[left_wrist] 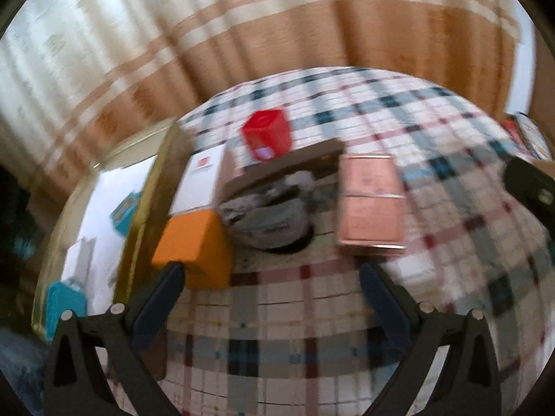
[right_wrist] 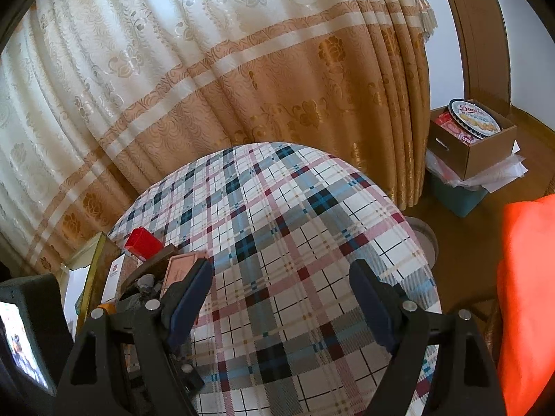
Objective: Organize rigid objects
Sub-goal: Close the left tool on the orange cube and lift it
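On the plaid table [left_wrist: 433, 159] lie an orange box [left_wrist: 194, 246], a pink box [left_wrist: 371, 204], a red box [left_wrist: 267, 133], a white box [left_wrist: 203, 180] and a grey crumpled bundle [left_wrist: 267, 215] in a dark open container. My left gripper [left_wrist: 270, 277] is open and empty, just in front of the orange and pink boxes; its left finger [left_wrist: 159, 298] is close to the orange box. My right gripper [right_wrist: 281, 277] is open and empty above bare plaid cloth [right_wrist: 277, 215], with the red box [right_wrist: 144, 241] and pink box [right_wrist: 180, 270] to its left.
A gold-edged tray or frame [left_wrist: 145, 208] holding white and teal items stands left of the table. A cardboard box [right_wrist: 475, 138] with a cookie tin sits on the floor at right. An orange cushion [right_wrist: 527, 294] is at far right. Curtains [right_wrist: 242, 69] hang behind.
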Demonstrator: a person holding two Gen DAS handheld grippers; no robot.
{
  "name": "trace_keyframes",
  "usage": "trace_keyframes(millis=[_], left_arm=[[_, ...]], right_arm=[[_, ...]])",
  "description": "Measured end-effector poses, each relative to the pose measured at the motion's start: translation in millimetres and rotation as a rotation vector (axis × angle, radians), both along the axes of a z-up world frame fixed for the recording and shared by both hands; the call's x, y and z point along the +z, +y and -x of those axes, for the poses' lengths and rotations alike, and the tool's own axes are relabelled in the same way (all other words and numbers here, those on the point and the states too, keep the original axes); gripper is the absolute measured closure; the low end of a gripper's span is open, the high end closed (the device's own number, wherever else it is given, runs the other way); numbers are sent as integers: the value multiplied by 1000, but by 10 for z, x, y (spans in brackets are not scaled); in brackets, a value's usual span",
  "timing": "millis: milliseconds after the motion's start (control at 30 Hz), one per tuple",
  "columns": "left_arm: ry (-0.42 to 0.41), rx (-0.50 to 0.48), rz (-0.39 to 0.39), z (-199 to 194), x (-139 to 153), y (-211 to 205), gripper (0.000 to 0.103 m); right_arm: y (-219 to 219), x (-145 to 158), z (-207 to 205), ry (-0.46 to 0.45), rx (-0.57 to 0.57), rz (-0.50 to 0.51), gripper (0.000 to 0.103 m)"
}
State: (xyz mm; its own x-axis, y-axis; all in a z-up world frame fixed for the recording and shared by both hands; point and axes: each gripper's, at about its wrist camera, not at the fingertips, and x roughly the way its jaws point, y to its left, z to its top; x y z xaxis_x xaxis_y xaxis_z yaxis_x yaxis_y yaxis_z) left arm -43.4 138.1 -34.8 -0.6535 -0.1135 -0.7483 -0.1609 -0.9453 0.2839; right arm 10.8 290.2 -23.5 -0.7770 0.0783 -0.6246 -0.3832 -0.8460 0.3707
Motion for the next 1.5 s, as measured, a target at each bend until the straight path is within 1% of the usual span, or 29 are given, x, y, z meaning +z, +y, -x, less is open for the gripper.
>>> trace_keyframes(millis=[67,133,200,267,367,433,567,633,667,700,867,900,933,967,1000,1033,1067,1100,1133,1200,1233,1333,1400,1500], left_arm=[[26,-12,3,-53,38,-4,1],[74,2,14,-98,101,-47,1],[89,23,13,-43,144,-139,1],[74,67,-15,65,167,-265,1],[21,100,-69,218,144,-365,2],[-9,111,-79,259,103,-366,8],[-35,154,-77,273,26,-366,8],[-66,181,-96,328,-38,-409,11],[-57,178,-108,333,-37,-415,12],[-53,172,-107,334,-34,-406,16],[-60,150,-119,385,-59,-381,17],[-55,143,-121,377,-58,-378,18],[-49,132,-124,362,-60,-382,23],[-43,120,-127,344,-59,-384,24],[-38,113,-123,329,-57,-385,28],[-30,112,-117,311,-48,-405,35],[-25,108,-119,307,-35,-432,39],[-20,101,-129,296,-16,-478,47],[-16,91,-152,272,16,-541,55],[-13,70,-202,245,56,-652,63],[-15,53,-234,226,73,-696,64],[-17,18,-261,169,85,-720,64],[-12,6,-242,157,70,-683,64],[-7,24,-216,171,58,-628,61]], right_arm=[[-7,3,-2,0,3,-4,20],[-14,7,0,0,2,-7,20],[-17,12,-5,4,0,-9,20],[-15,14,-9,5,1,-9,20],[-17,16,-9,4,7,-7,20],[-18,22,-12,5,11,-5,20],[-8,7,-3,6,17,9,20],[-8,0,3,5,16,14,20],[-7,-4,5,4,17,17,20],[-7,-7,12,2,18,18,20],[-35,-7,32,-2,30,11,20],[-38,-7,31,-2,32,9,20],[-44,-4,31,-1,33,7,20],[-45,-2,32,-1,33,6,20],[-46,-1,33,-1,34,5,20],[-48,-1,34,-2,32,5,20],[-50,0,33,-1,31,5,20],[-54,2,33,0,30,4,20],[-59,1,31,1,30,2,20],[-67,0,36,-3,33,0,20],[-72,0,35,-4,34,-1,20],[-108,2,46,-9,39,-9,20],[-136,5,53,-12,45,-16,20],[-156,5,65,-12,52,-16,20]])
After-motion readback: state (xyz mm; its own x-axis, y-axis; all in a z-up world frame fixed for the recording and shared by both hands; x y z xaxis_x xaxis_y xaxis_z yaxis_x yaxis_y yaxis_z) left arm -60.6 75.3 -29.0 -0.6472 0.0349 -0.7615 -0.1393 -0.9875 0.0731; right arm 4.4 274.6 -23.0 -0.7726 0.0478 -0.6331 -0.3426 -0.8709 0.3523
